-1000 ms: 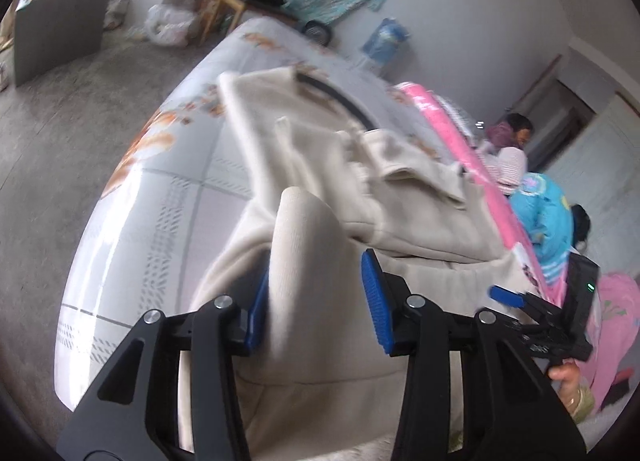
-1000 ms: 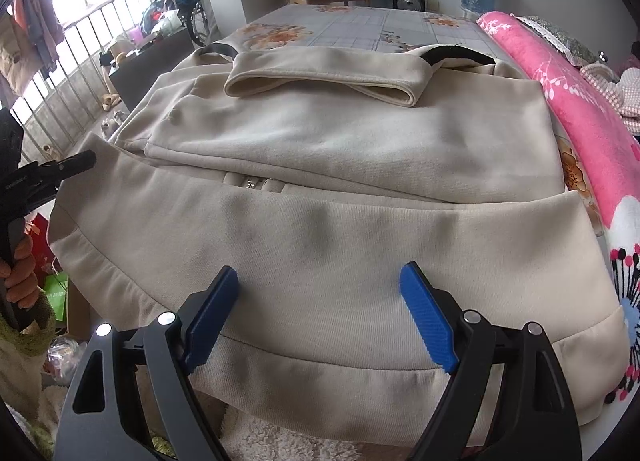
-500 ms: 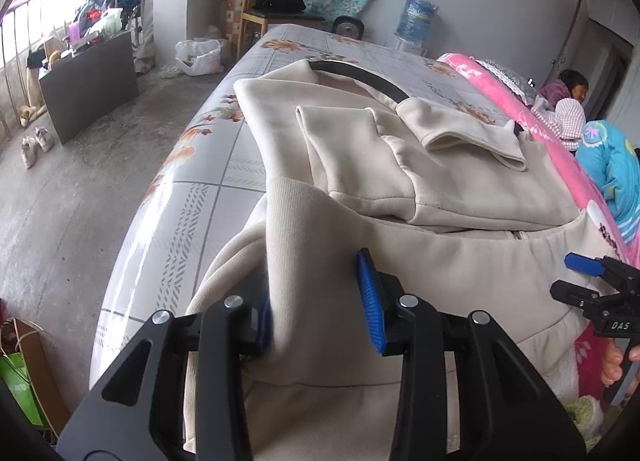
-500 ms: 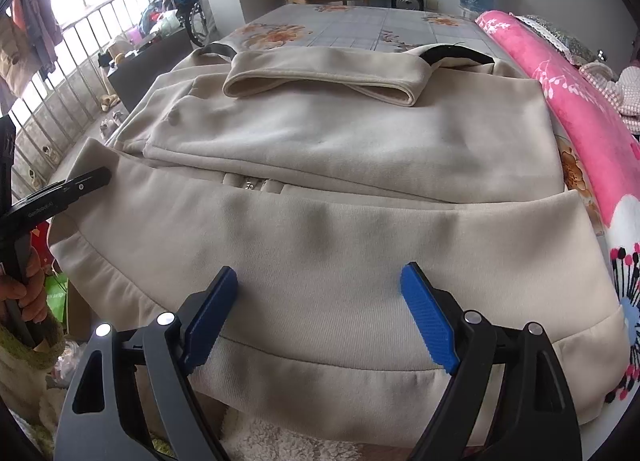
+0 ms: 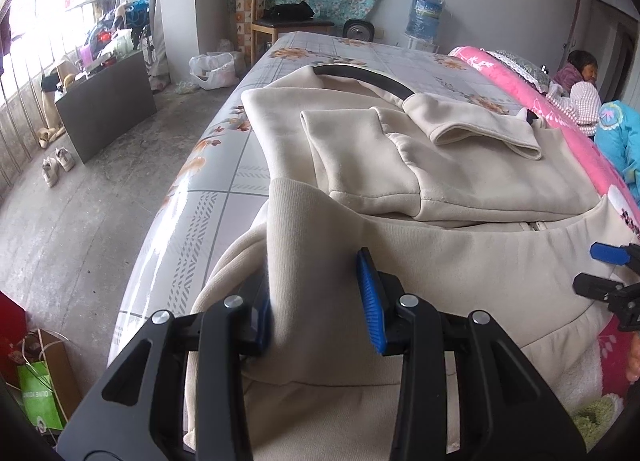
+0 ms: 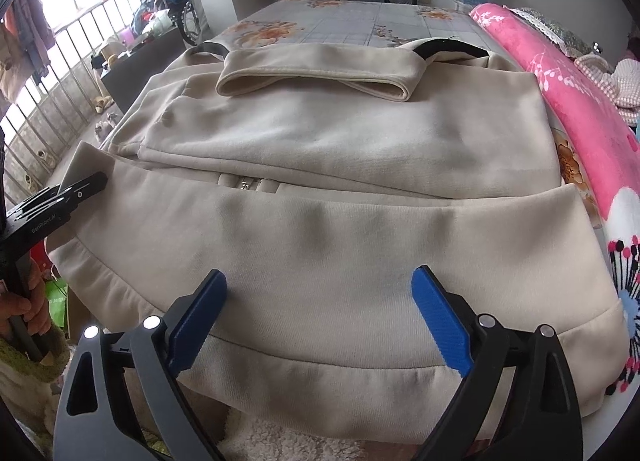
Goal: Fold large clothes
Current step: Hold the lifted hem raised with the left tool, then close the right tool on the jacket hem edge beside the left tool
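Cream fleece jacket (image 5: 460, 189), ribbed hem corner pinched in L claw (image 5: 316, 301); R claw (image 6: 320, 317) wide, empty.

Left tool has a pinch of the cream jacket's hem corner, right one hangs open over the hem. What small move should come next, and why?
Probably close the right tool on the hem of the cream jacket. Its jaws have just been opening and grip nothing, while the left tool holds a raised fold of the hem; both sides must be gripped to lift the hem evenly.
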`<action>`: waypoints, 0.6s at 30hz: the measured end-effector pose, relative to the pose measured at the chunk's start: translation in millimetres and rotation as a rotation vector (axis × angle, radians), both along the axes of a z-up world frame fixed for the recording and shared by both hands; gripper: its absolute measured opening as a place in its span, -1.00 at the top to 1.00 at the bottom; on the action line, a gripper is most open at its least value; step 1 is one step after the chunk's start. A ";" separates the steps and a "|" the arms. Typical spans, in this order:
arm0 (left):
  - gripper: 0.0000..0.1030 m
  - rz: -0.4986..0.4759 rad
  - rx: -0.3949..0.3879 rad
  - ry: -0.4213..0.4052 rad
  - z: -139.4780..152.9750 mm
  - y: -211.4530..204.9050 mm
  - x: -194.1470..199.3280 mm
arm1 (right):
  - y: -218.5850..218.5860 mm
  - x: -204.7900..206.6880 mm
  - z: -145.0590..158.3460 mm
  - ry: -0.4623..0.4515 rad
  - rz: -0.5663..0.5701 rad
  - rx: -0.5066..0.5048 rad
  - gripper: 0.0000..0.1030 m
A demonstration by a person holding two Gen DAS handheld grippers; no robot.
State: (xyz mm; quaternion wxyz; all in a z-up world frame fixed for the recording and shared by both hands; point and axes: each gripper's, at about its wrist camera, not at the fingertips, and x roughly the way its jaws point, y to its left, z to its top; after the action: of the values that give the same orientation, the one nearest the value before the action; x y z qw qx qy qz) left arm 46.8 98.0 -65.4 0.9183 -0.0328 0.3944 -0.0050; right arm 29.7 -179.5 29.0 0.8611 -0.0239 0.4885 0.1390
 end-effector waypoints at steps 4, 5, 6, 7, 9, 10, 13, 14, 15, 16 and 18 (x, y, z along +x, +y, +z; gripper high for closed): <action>0.32 0.002 0.050 -0.009 1.5 -6.3 -2.4 | -6.1 -0.7 10.8 -0.042 -0.025 -0.023 -0.77; 0.32 0.006 0.059 -0.013 1.5 -7.5 -3.1 | -8.3 0.3 11.7 -0.047 -0.032 -0.031 -0.77; 0.32 0.010 0.063 -0.016 1.3 -8.2 -3.7 | -10.5 2.3 11.5 -0.047 -0.039 -0.040 -0.77; 0.32 0.014 0.067 -0.019 0.8 -8.8 -3.9 | -12.8 4.4 10.9 -0.044 -0.047 -0.045 -0.77; 0.32 0.017 0.069 -0.022 1.0 -9.0 -3.6 | -18.5 8.9 7.9 -0.035 -0.072 -0.038 -0.77; 0.32 0.018 0.068 -0.021 1.1 -8.8 -3.7 | -21.2 11.2 6.0 -0.027 -0.080 -0.028 -0.77; 0.32 0.018 0.067 -0.020 1.5 -8.8 -3.3 | -24.5 16.7 -3.4 0.010 -0.102 -0.023 -0.77; 0.32 0.018 0.068 -0.020 1.5 -8.8 -3.3 | -24.6 17.2 -6.4 0.012 -0.103 -0.027 -0.78; 0.32 0.018 0.069 -0.020 1.4 -8.6 -3.3 | -22.5 15.4 -7.1 0.001 -0.094 -0.040 -0.79; 0.32 0.020 0.071 -0.020 1.6 -8.5 -3.4 | -20.0 14.1 -8.4 0.001 -0.086 -0.056 -0.84; 0.32 0.022 0.074 -0.019 1.2 -8.5 -3.0 | -15.4 10.9 -11.1 -0.011 -0.075 -0.086 -0.88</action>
State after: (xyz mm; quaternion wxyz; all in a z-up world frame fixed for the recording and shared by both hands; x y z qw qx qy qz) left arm 43.7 89.5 -64.2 0.9225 -0.0031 0.3855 0.0194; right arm 40.6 -194.9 17.9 0.8664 -0.0433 0.4901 0.0855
